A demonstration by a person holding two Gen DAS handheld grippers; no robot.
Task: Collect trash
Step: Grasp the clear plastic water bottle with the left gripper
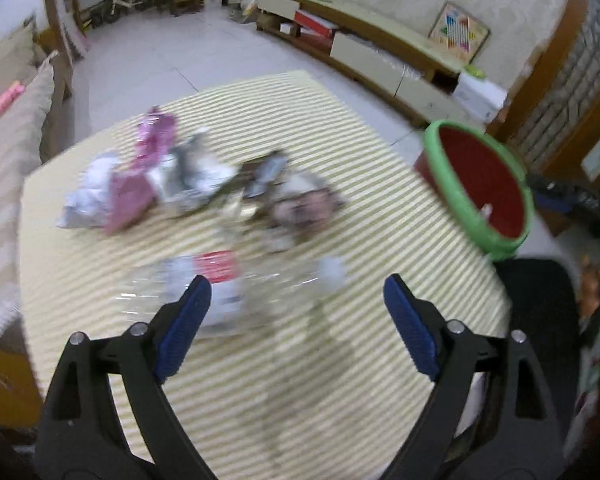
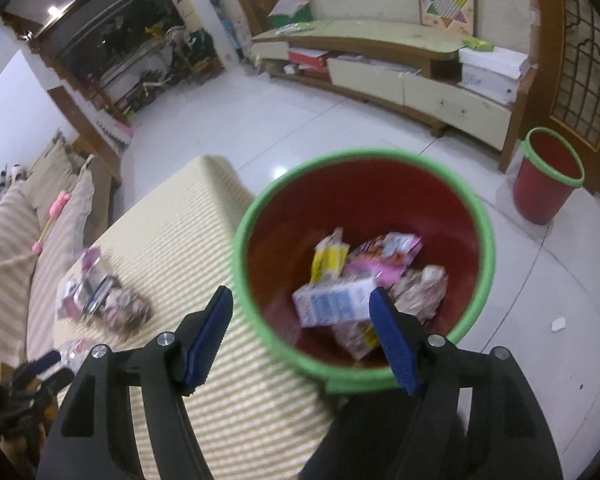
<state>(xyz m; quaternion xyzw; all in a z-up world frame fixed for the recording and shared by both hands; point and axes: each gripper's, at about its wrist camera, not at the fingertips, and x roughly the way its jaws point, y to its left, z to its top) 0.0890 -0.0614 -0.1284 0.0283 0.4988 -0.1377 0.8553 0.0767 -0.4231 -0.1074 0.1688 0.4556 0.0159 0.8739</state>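
**Left gripper over a bottle, right gripper over the bin**

The striped tabletop (image 1: 300,380) fills most of the left wrist view, with the red wastebasket (image 1: 484,184) and its green rim standing at its far right edge. In the right wrist view that same basket sits directly below and ahead of the right gripper (image 2: 302,300), and already holds several pieces: a white-and-blue carton (image 2: 332,304), a pink printed packet (image 2: 388,256), a yellow-and-white wrapper (image 2: 328,260) and a crumpled paper wad (image 2: 420,288). A second red bin (image 2: 548,176) stands well apart on the tiled floor.

Still on the tabletop is a loose heap of trash (image 1: 196,176): white crumpled paper, pink wrappers, silvery foil and darker scraps, all blurred. Nearer, just ahead of the left gripper (image 1: 298,288), lies a clear plastic bottle (image 1: 236,280) with a red-and-white label.

The bottle's long axis runs roughly left to right across the view, crosswise to the gripper's line, with its left fingertip overlapping the label end. The left hand is plainly the nearer one to it.

Both grippers stand released, with nothing between the pads; the left is spread very wide.

No writing can be read: the bottle label and the carton print are too blurred.
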